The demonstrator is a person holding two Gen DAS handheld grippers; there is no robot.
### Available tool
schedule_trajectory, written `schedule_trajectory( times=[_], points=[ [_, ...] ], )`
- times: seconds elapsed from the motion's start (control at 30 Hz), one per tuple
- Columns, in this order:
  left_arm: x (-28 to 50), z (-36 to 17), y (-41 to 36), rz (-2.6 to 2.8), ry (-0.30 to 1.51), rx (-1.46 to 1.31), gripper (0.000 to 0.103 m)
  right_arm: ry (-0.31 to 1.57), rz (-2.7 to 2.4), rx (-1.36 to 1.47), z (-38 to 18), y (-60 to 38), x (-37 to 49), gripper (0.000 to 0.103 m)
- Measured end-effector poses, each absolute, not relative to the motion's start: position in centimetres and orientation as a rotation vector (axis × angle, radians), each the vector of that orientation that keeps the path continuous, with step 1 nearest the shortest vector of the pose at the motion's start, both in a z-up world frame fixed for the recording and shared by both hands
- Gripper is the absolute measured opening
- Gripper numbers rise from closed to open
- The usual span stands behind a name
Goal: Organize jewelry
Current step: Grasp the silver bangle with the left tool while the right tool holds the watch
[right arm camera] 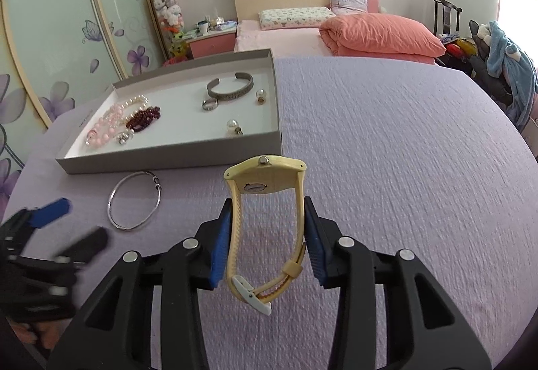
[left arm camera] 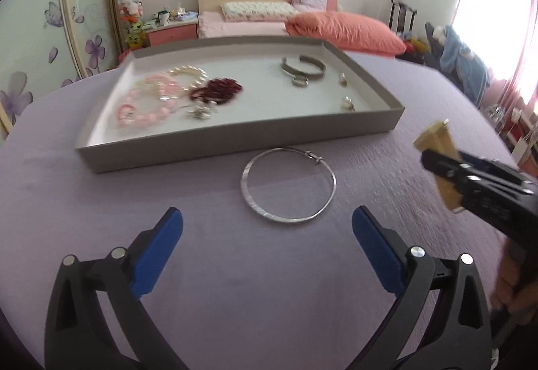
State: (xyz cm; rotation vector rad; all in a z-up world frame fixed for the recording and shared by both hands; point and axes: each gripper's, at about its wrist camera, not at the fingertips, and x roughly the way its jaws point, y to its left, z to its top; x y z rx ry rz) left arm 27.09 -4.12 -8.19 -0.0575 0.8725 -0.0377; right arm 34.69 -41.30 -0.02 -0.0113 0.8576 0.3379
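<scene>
Yellow watch (right arm camera: 265, 218) gripped, silver bangle (left arm camera: 288, 185) left loose

The watch strap is pinched between the right tongs (right arm camera: 267, 235), right of the tray (left arm camera: 235, 141); the left tongs (left arm camera: 267, 228) are held wide open, empty, near the bangle in front of it.

Lilac bedspread (right arm camera: 386, 141) carries a grey tray (right arm camera: 175, 153) and, beside it, 1 silver bangle (right arm camera: 134, 201).

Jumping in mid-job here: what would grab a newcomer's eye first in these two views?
The yellow watch stands out, clamped by its strap between the blue pads of the right gripper above the purple bedspread. Next, the silver bangle lies alone on the cloth just in front of the grey tray, with the open left gripper facing it. Inside the tray, pink, pearl and dark red bead bracelets cluster at its left end.
</scene>
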Motion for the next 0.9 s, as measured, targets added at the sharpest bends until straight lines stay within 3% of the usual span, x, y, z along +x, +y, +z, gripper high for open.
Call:
schedule_trajectory(
  times=[0.47,0.7,0.9],
  points=[
    [31.1,-10.0,-7.1,0.021,0.948,-0.006,0.099,0.839,0.347,0.013,0.5,-42.1,35.3,0.041],
    [30.8,-9.5,-7.1,0.018,0.92,0.004,0.074,0.835,0.366,0.019,0.7,-41.6,34.9,0.041],
    [30.2,-9.4,-6.7,0.015,0.92,0.006,0.073,0.824,0.38,0.012,1.2,-41.2,34.3,0.041]
  ],
)
